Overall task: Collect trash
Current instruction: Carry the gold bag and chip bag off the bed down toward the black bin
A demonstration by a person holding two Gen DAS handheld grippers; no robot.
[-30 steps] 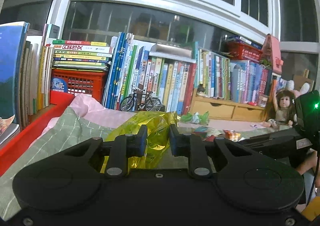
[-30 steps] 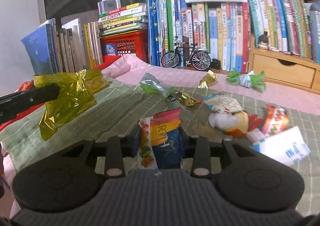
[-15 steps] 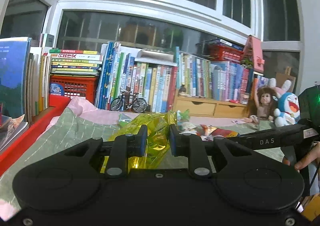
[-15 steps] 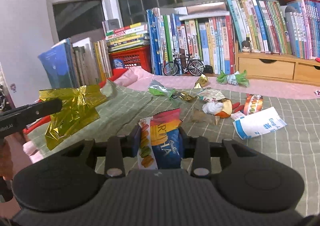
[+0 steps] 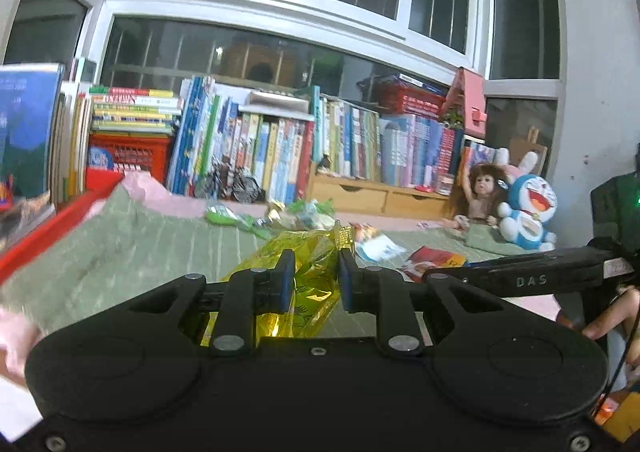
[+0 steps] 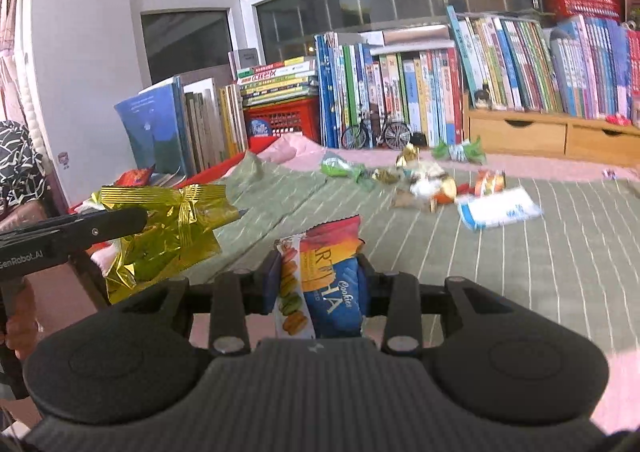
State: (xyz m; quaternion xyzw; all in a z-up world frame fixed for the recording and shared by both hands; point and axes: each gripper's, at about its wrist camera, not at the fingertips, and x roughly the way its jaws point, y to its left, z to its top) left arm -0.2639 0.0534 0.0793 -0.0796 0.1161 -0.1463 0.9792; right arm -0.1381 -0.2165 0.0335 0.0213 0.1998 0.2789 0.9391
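Trash: left claw (image 5: 312, 276) clamps gold wrapper (image 5: 308, 272), right claw (image 6: 318, 282) cookie packet (image 6: 328, 284); lower ends hidden.

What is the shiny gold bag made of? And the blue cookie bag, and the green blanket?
The gold bag looks like thin metallic foil or plastic film: it is mirror-shiny and full of sharp crinkles. The cookie bag looks like glossy printed plastic, smooth with bright pictures. The green blanket looks like soft woven cloth: dull, striped, and bunched into folds. I can't be sure of any.

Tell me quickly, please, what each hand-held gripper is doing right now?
Left hand-held gripper: shut on the gold wrapper.
Right hand-held gripper: shut on the cookie packet.
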